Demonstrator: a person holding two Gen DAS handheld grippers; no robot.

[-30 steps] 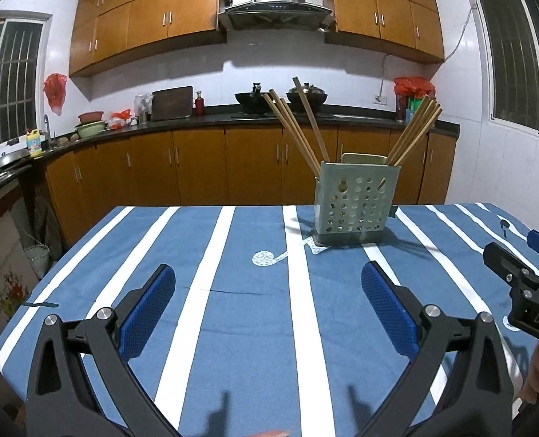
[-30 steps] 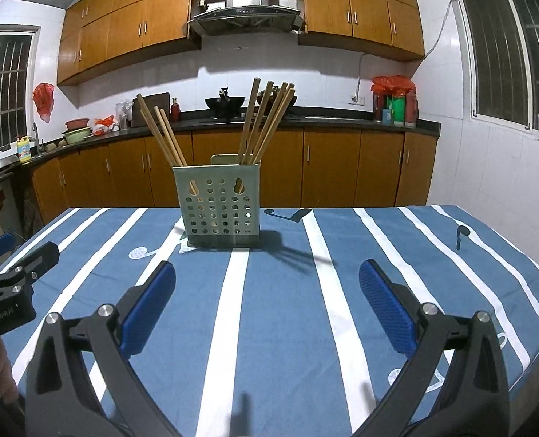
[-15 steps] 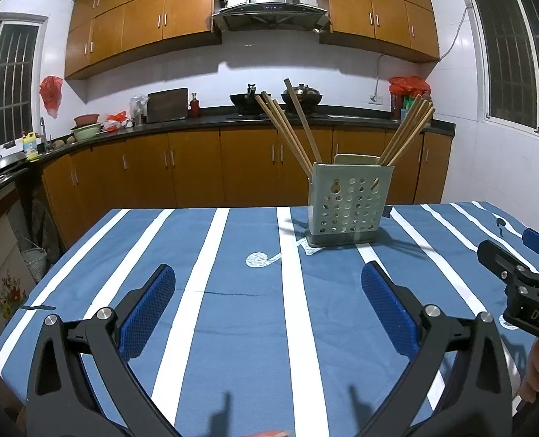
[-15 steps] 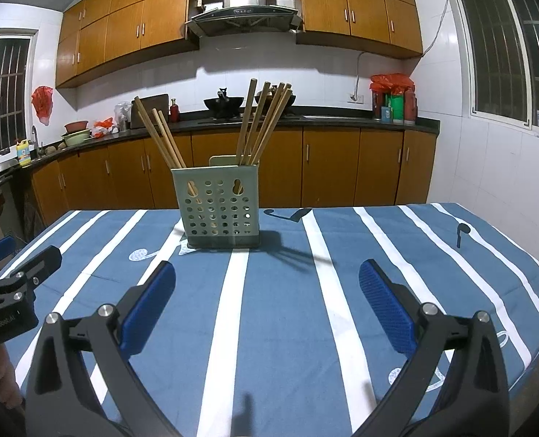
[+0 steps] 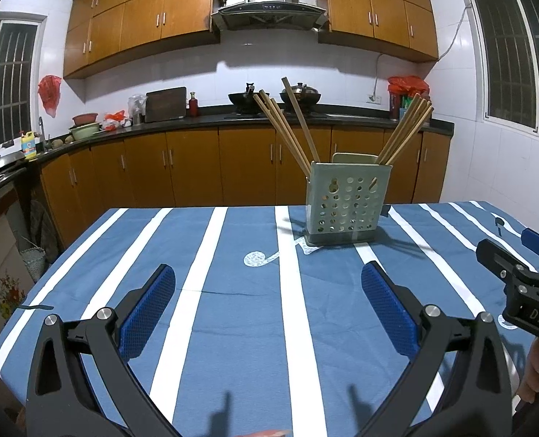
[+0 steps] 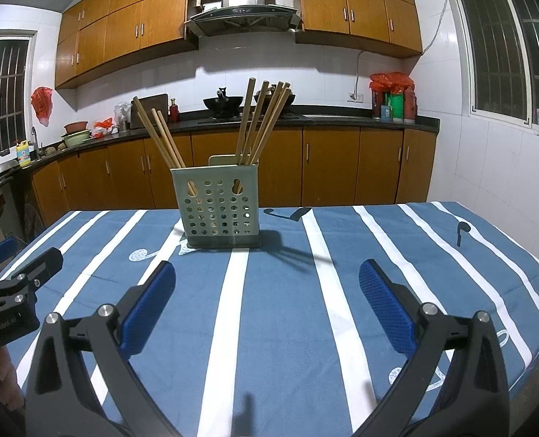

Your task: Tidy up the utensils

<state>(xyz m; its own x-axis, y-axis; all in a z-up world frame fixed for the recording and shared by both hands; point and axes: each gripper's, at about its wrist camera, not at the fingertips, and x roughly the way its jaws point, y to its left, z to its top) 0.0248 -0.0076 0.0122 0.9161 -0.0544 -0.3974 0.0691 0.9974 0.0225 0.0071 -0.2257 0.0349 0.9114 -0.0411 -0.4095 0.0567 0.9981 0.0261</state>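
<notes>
With both the left gripper (image 5: 268,298) and right gripper (image 6: 267,295) gaping empty, reaching ahead is risking tipping the light holder (image 6: 219,207) and spilling its leaning chopsticks (image 6: 260,122).

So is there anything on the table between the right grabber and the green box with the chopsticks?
Nothing. In the right wrist view, only bare striped tablecloth lies between the open right gripper and the green holder.

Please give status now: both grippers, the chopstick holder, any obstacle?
Left gripper open, empty. Right gripper open, empty. Chopsticks upright in green holder. Nothing between.
</notes>
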